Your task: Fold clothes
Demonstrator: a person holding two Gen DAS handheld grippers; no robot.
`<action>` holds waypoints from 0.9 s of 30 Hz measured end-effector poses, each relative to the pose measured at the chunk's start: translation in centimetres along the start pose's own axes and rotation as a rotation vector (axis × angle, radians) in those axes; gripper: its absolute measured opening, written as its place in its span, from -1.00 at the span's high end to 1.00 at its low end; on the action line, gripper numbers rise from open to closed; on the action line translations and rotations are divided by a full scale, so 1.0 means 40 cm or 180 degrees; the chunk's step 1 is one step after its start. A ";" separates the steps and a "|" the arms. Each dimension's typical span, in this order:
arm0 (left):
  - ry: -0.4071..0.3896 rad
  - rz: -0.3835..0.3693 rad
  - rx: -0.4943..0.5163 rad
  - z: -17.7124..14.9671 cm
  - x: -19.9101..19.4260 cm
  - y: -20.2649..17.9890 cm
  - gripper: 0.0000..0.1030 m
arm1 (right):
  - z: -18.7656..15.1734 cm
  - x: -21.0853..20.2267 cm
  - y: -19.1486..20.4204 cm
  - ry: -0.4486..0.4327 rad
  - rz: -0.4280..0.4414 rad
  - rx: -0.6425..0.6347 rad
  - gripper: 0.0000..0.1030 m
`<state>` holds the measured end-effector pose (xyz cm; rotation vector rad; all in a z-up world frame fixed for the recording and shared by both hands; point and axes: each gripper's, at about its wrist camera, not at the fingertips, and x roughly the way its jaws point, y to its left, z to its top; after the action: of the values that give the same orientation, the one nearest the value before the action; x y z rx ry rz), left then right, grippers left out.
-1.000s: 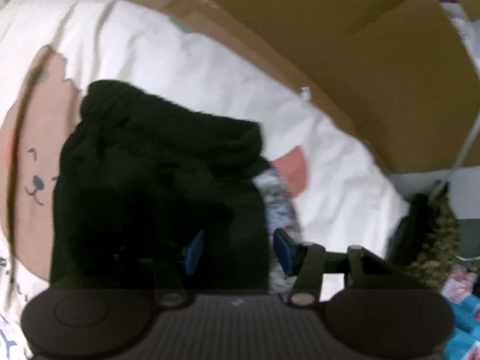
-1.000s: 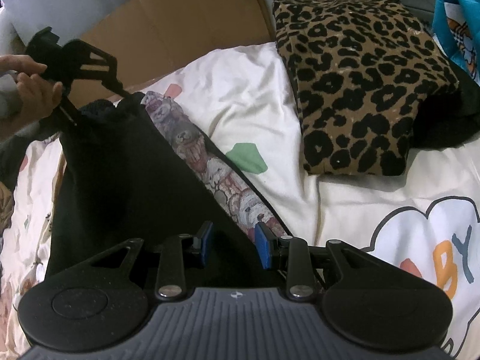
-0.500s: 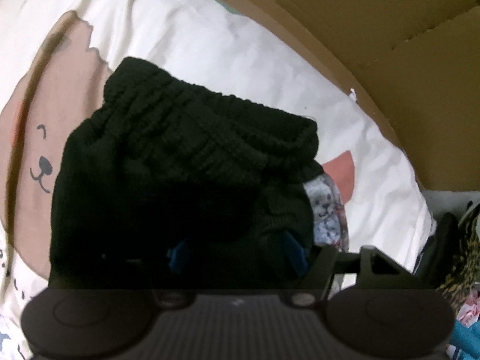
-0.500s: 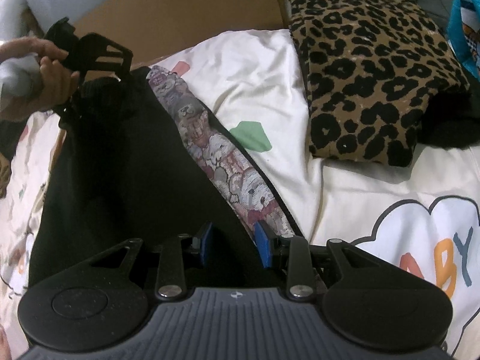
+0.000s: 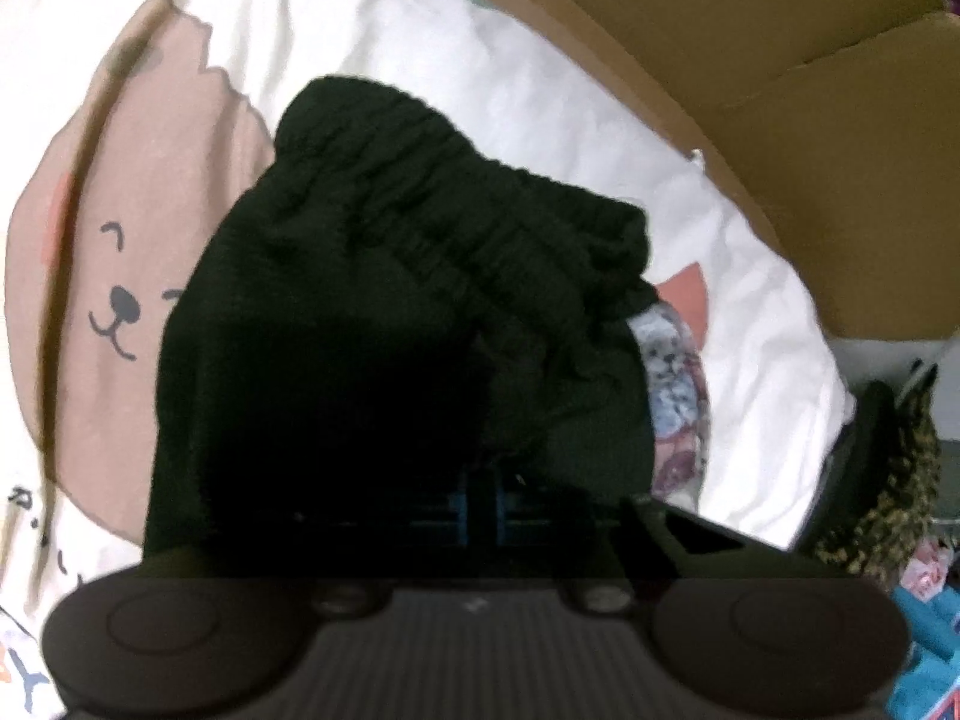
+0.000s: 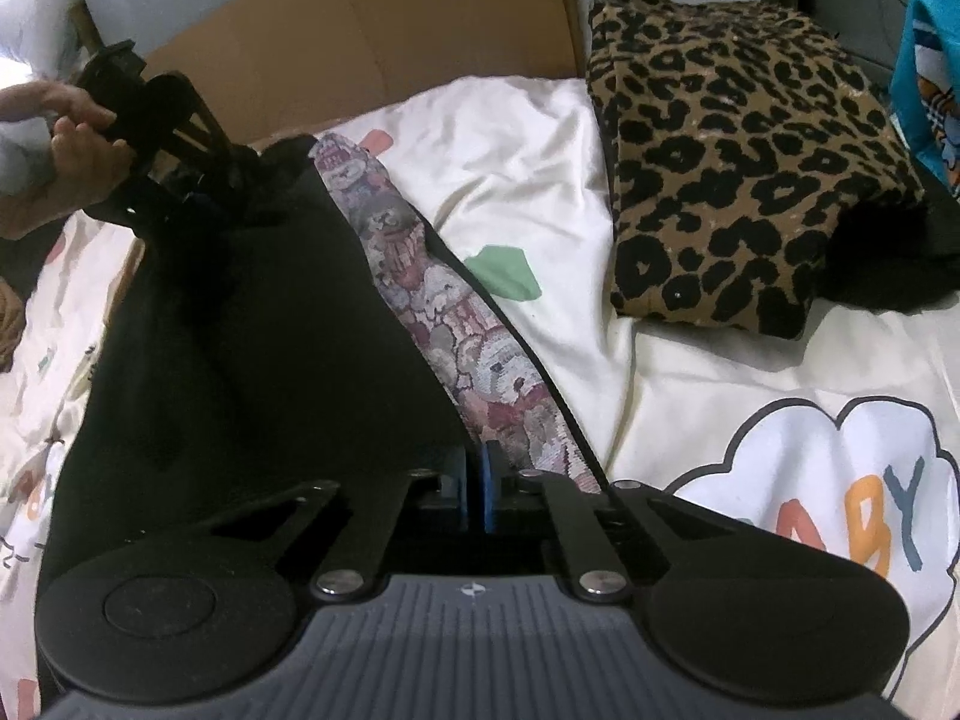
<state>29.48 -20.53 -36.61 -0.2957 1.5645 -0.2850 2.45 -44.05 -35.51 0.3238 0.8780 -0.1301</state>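
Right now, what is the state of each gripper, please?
Left gripper: closing on the waistband end of the black garment.
Right gripper: shut on the black garment's near edge.

Left gripper (image 5: 480, 501) jaws closing; right gripper (image 6: 474, 483) jaws pressed together.

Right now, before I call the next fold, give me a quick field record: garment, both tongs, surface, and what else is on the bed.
garment: black garment with a bear-print panel, lying on the bedsheet
left tongs: closing on the black fabric below its elastic waistband
right tongs: shut on the garment's near edge
surface: white sheet with cartoon prints
nearby: folded leopard-print garment to the right, apart from the black one; cardboard behind
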 end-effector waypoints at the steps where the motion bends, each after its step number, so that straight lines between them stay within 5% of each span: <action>1: -0.0005 -0.0023 0.0031 -0.002 -0.009 0.001 0.86 | -0.001 -0.008 0.002 -0.0029 0.0007 -0.0001 0.97; 16: -0.0104 -0.0508 0.0365 -0.026 -0.128 -0.110 0.88 | 0.002 -0.088 0.002 -0.0305 -0.0110 -0.0017 1.00; 27: -0.0168 -0.0557 0.0394 -0.019 -0.054 -0.145 0.88 | 0.008 -0.058 -0.047 -0.0207 -0.0168 0.0076 1.00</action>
<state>28.79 -25.16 -32.50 -0.3410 1.4645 -0.5046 0.77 -45.96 -33.95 0.3174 0.8212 -0.1991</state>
